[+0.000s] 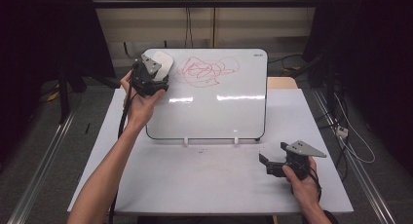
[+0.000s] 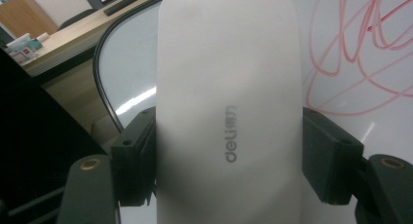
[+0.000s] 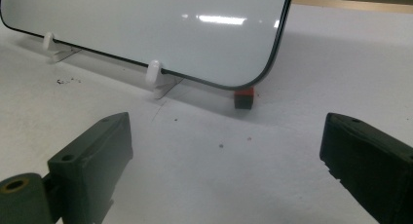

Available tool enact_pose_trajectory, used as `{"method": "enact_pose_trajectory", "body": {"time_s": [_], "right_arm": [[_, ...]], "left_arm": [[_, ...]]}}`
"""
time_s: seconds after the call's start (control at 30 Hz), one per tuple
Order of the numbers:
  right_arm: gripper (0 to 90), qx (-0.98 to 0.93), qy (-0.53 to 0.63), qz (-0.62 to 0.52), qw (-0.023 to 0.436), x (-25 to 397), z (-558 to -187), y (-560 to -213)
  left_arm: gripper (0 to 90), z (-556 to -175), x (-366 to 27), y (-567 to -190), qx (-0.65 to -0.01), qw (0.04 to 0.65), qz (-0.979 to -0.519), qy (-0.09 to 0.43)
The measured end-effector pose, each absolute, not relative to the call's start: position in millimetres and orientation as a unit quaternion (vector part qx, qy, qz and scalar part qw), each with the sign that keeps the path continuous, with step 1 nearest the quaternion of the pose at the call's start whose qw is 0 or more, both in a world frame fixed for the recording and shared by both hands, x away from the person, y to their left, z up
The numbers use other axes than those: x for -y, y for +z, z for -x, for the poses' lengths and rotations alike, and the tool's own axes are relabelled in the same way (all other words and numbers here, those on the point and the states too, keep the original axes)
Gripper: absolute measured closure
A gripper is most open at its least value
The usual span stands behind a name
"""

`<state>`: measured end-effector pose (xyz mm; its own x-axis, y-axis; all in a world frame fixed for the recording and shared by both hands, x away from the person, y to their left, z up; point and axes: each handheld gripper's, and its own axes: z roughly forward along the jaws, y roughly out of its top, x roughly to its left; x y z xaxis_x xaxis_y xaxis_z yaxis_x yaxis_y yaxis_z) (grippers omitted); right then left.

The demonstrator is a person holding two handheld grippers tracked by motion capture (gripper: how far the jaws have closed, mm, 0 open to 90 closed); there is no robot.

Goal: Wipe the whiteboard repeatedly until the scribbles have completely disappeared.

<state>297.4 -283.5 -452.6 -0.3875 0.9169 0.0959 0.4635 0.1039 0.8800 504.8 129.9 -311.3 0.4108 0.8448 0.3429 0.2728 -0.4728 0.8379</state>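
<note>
The rounded white plastic eraser point(image 2: 229, 107) looks smooth and matt; the black-rimmed whiteboard point(image 1: 214, 107) is glossy; the white table point(image 1: 204, 180) is matt.

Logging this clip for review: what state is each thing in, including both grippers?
whiteboard: propped upright on its white feet, red scribble on its upper part, not wiped.
eraser: clamped between the jaws, at the board's upper left corner beside the scribble.
left gripper: shut on the eraser.
right gripper: open, holding nothing, low over the table.
small red-and-black block: on the table behind the board's lower corner.
</note>
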Motion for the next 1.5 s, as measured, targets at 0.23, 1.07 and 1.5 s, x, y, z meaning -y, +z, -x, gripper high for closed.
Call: {"method": "enact_pose_trajectory", "body": {"time_s": [0.23,1.07,1.5], "right_arm": [[5.5,-0.699,0.453,-0.494,0.251,284.8,-295.6,-452.3],[5.4,-0.702,0.450,-0.492,0.251,283.8,-296.6,-452.6],[5.4,-0.701,0.452,-0.491,0.250,283.5,-295.8,-452.4]], "left_arm": [[31.0,-504.7,-127.4,-311.4,-0.378,0.357,-0.755,0.400],[31.1,-506.0,-107.5,-308.9,-0.375,0.357,-0.756,0.400],[31.1,-498.7,-89.9,-322.4,-0.347,0.350,-0.777,0.391]]}}
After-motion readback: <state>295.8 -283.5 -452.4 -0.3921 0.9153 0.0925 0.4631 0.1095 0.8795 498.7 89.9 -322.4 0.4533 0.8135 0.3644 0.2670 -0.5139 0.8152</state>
